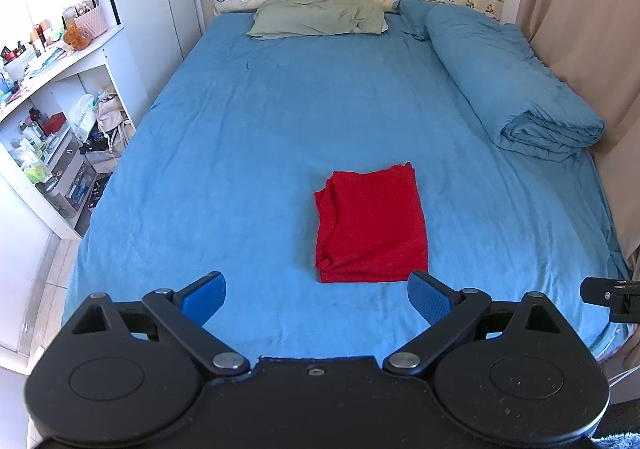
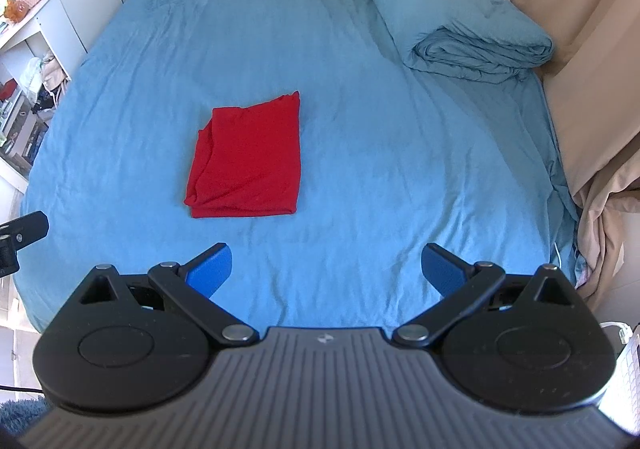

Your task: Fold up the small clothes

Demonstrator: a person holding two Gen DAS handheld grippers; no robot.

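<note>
A red garment (image 1: 370, 225) lies folded into a neat rectangle on the blue bed sheet (image 1: 248, 137), near the foot of the bed. It also shows in the right wrist view (image 2: 248, 157). My left gripper (image 1: 316, 297) is open and empty, held just short of the garment's near edge, apart from it. My right gripper (image 2: 326, 269) is open and empty, nearer the foot edge and to the right of the garment. The tip of the right gripper shows at the left view's right edge (image 1: 608, 295).
A rolled blue duvet (image 1: 516, 81) lies along the right side by a beige curtain (image 1: 588, 9). A green pillow (image 1: 320, 19) lies at the headboard. White shelves full of small items (image 1: 52, 97) stand left of the bed.
</note>
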